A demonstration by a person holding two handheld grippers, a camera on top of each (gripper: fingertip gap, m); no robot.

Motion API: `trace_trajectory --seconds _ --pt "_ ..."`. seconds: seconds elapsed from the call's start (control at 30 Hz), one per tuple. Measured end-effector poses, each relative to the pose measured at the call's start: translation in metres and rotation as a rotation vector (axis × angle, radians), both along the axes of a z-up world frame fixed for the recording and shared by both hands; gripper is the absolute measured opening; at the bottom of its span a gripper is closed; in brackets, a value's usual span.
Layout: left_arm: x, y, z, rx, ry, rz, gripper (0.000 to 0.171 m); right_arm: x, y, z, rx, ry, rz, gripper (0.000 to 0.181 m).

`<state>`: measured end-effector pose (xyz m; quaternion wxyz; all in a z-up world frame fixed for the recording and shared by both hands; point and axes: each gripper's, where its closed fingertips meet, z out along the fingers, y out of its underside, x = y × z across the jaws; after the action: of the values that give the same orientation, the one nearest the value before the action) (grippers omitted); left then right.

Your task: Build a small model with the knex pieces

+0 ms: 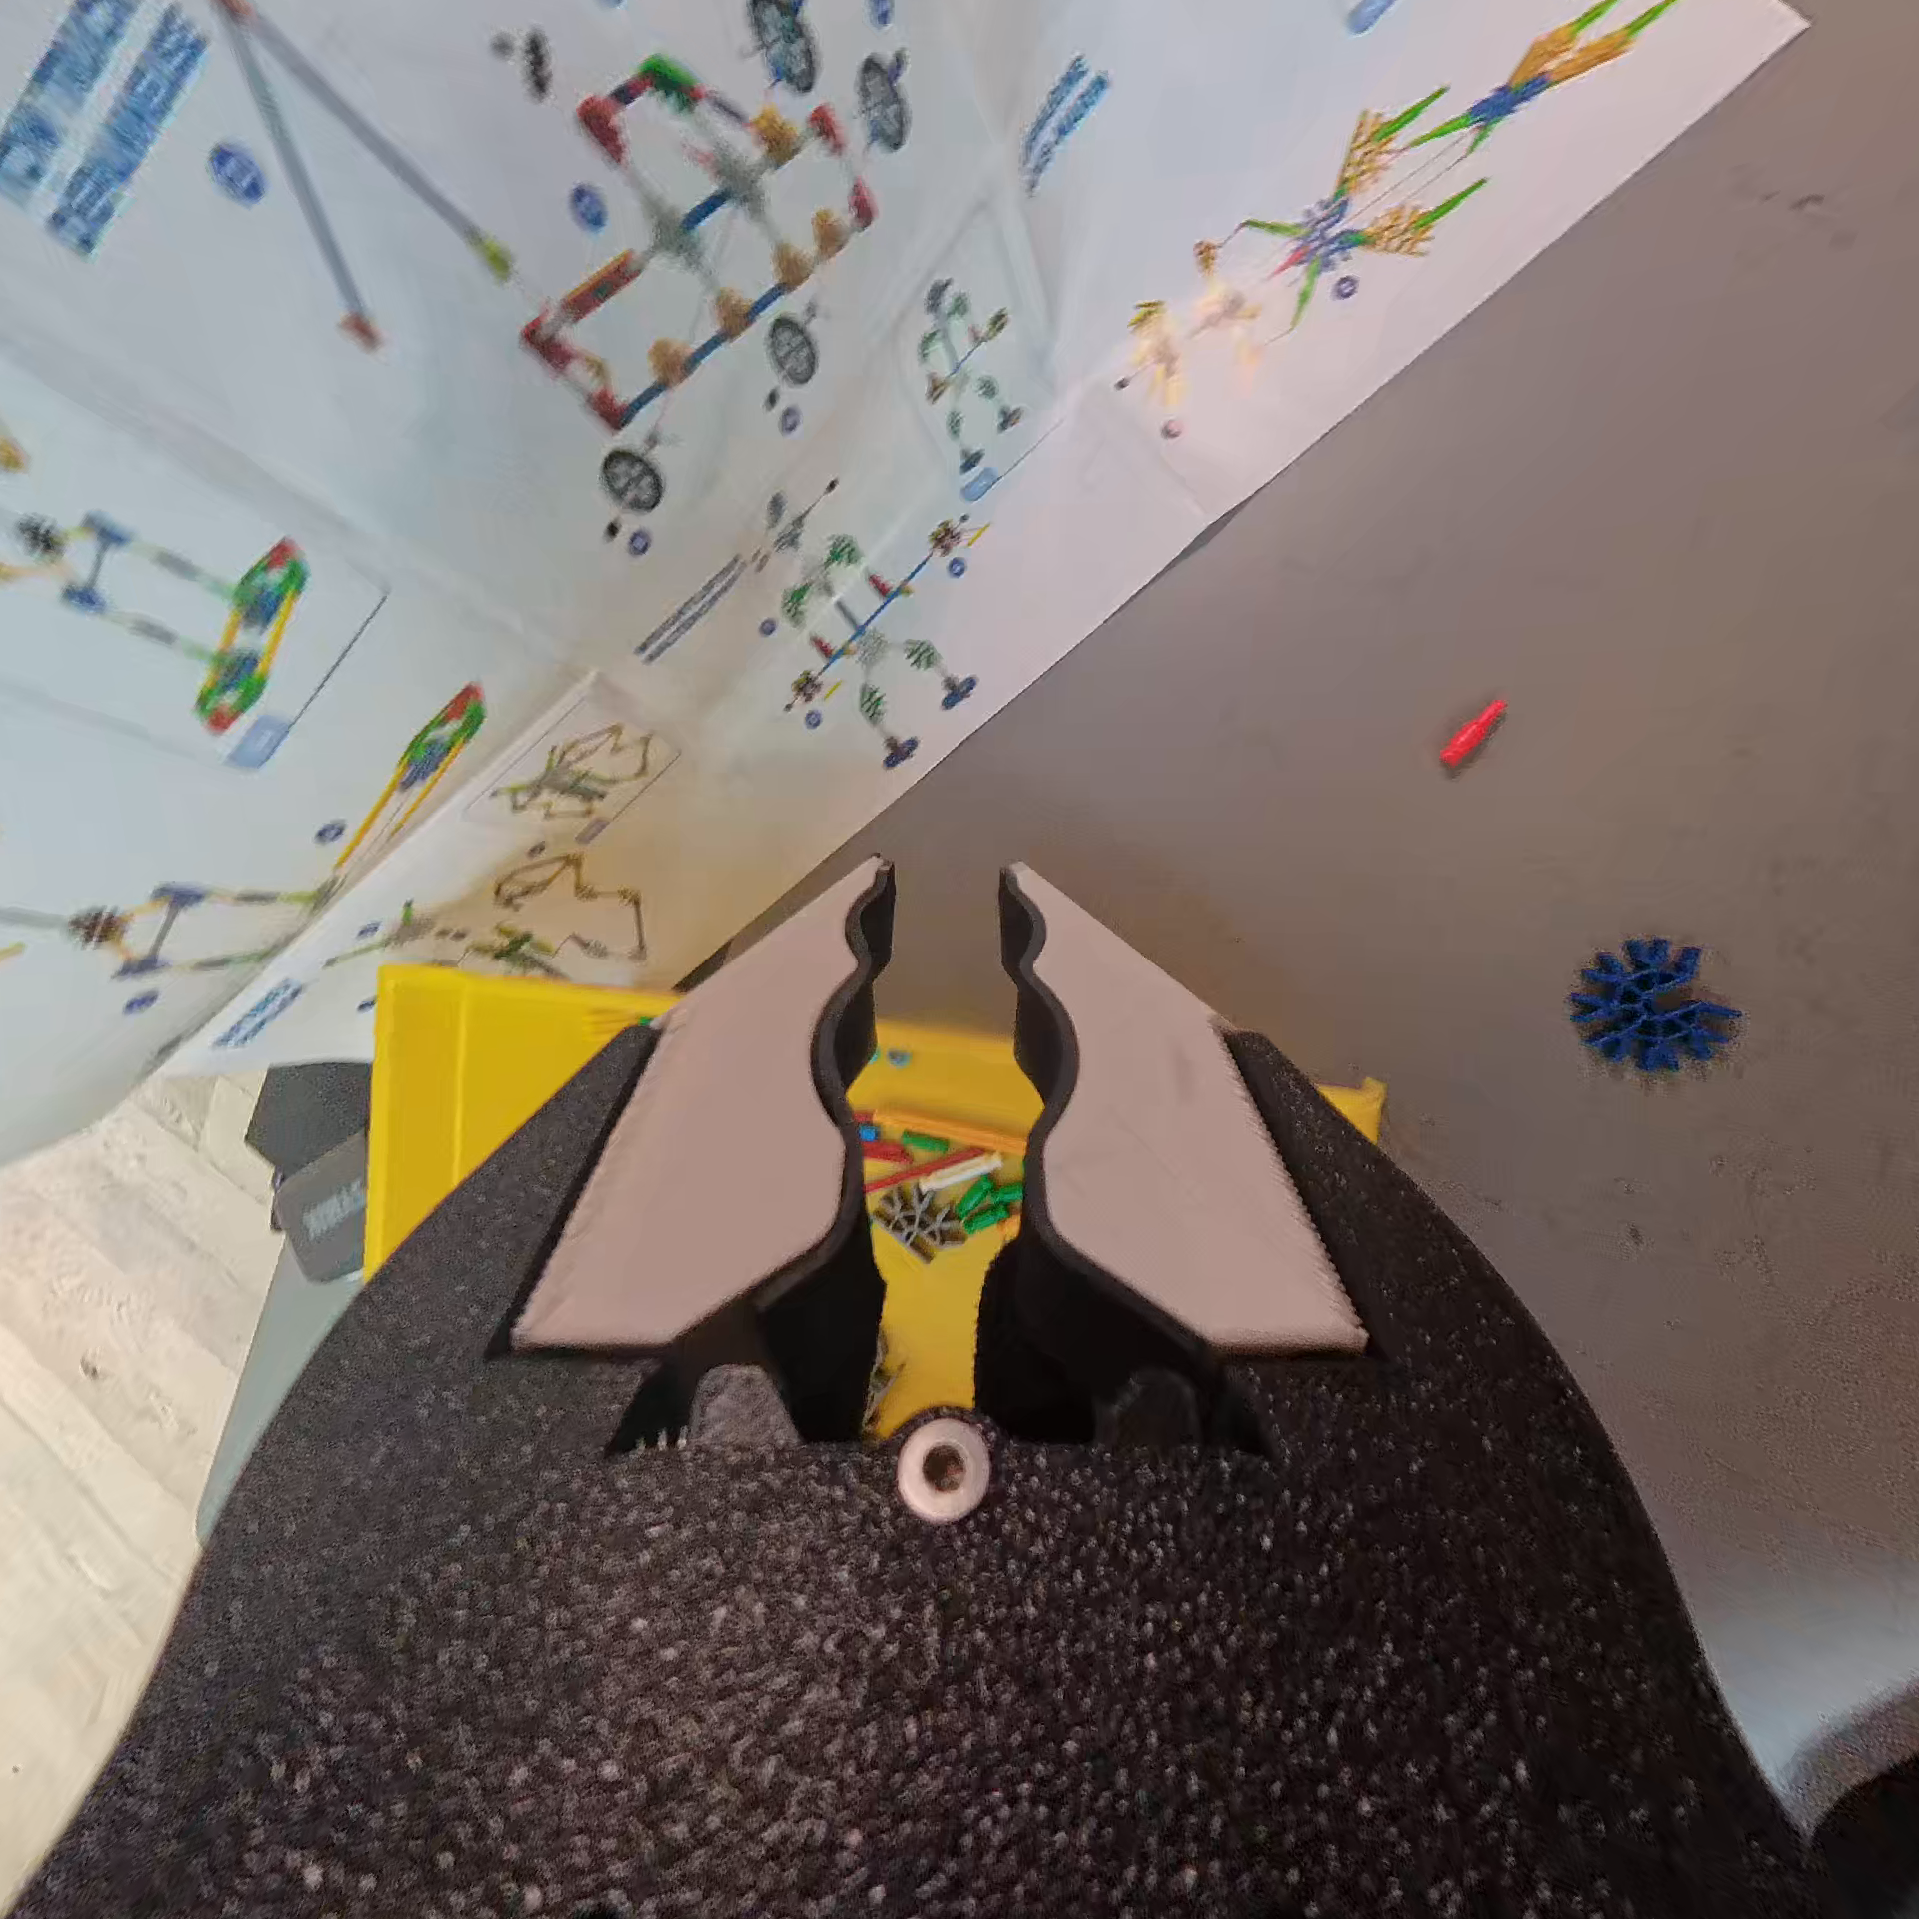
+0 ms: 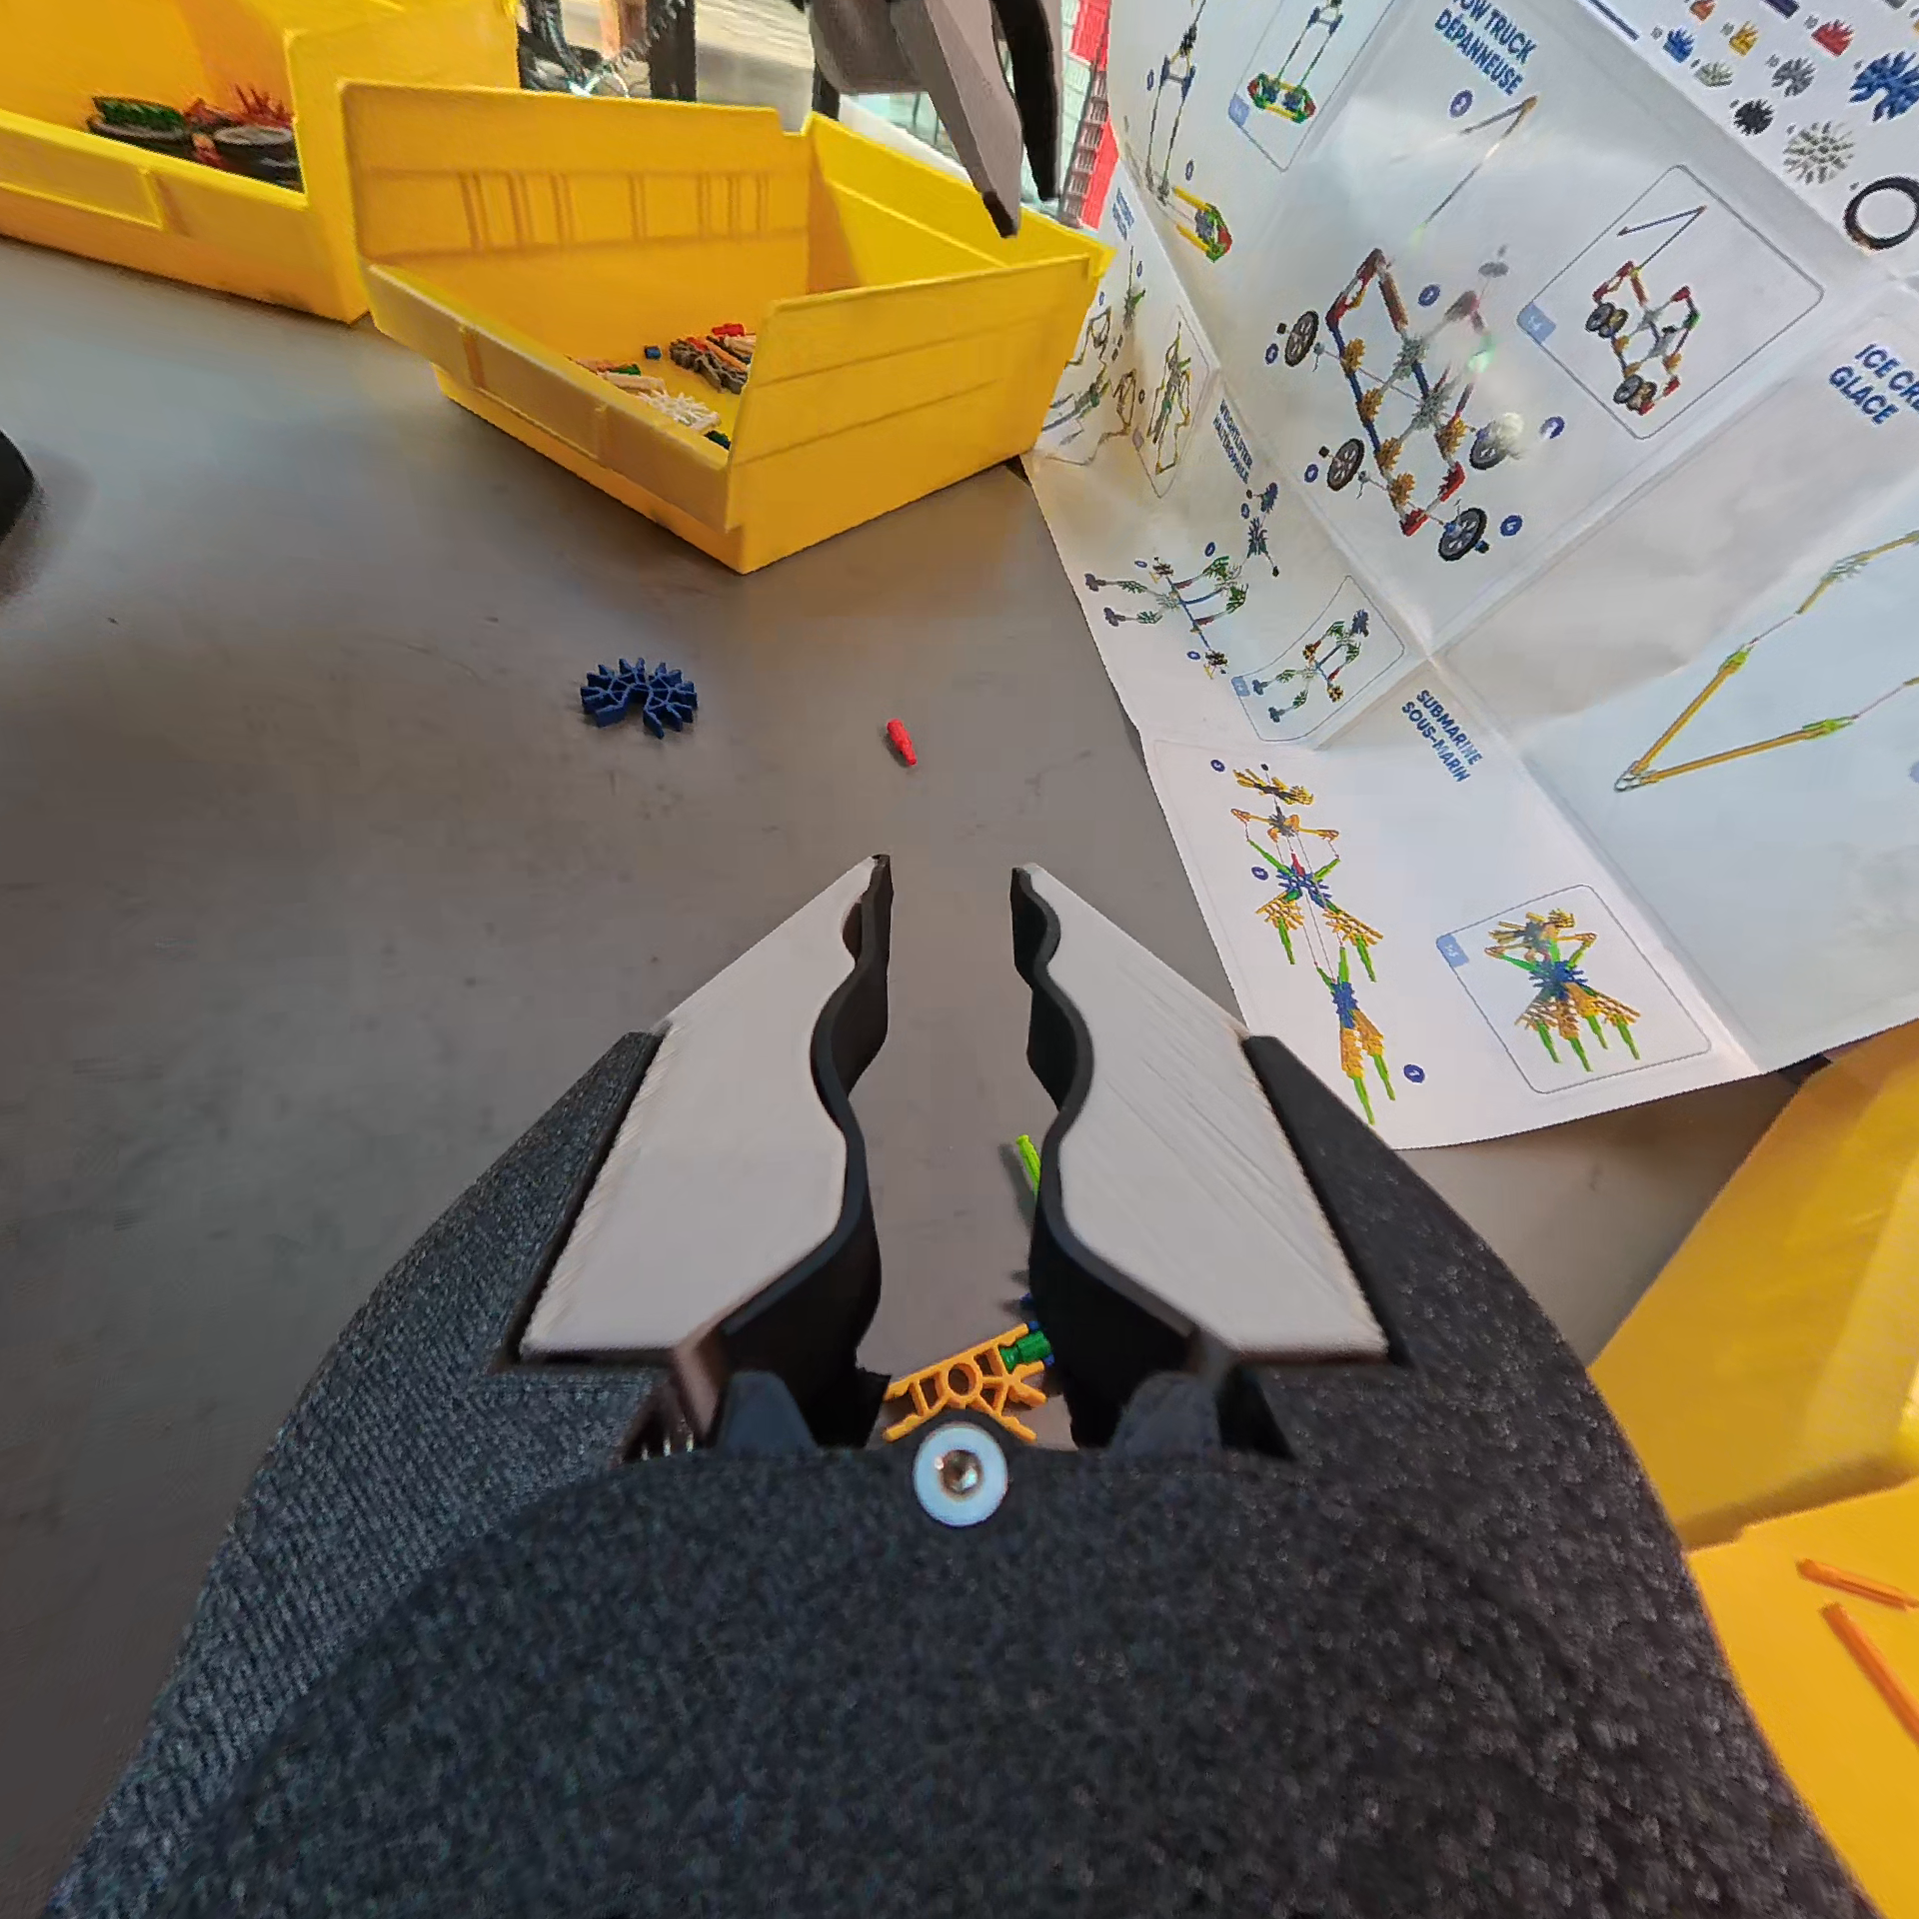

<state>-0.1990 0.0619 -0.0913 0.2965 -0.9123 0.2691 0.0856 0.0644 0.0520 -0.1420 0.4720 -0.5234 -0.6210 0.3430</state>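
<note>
My left gripper (image 1: 945, 883) is open and empty, held above a yellow bin (image 1: 467, 1101) of small coloured rods and connectors (image 1: 940, 1184). It also shows far off in the right wrist view (image 2: 1012, 197), over that bin (image 2: 862, 405). My right gripper (image 2: 950, 877) is open and empty, low over the grey table (image 2: 312, 935). A blue snowflake connector (image 2: 639, 696) and a short red rod (image 2: 900, 742) lie on the table ahead of it. An orange connector with a green rod (image 2: 971, 1381) lies beneath its fingers. The left wrist view shows the blue connector (image 1: 1651, 1002) and red rod (image 1: 1472, 732) too.
A large folded instruction sheet (image 2: 1558, 519) lies on the right of the table and also shows in the left wrist view (image 1: 519, 467). A second yellow bin (image 2: 156, 187) stands at the back left. Another yellow bin (image 2: 1807, 1454) with orange rods is near right. Spacing between my two grippers at the tips: around 30 centimeters.
</note>
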Motion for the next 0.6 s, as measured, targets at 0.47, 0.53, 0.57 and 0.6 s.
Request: trace_trajectory --seconds 0.47,0.53,0.57,0.6 --pt "-0.128 -0.120 -0.089 -0.281 -0.030 0.240 0.021 -0.006 -0.007 -0.011 -0.024 -0.008 0.040 0.021" --pt "-0.125 -0.122 -0.096 -0.332 -0.001 0.195 0.021 -0.006 -0.006 -0.011 -0.022 -0.007 0.039 0.020" --pt "-0.123 -0.123 -0.100 -0.362 0.015 0.172 0.022 -0.006 -0.006 -0.011 -0.023 -0.007 0.039 0.020" --pt "-0.121 -0.123 -0.103 -0.384 0.035 0.147 0.022 -0.006 -0.006 -0.011 -0.024 -0.006 0.039 0.020"
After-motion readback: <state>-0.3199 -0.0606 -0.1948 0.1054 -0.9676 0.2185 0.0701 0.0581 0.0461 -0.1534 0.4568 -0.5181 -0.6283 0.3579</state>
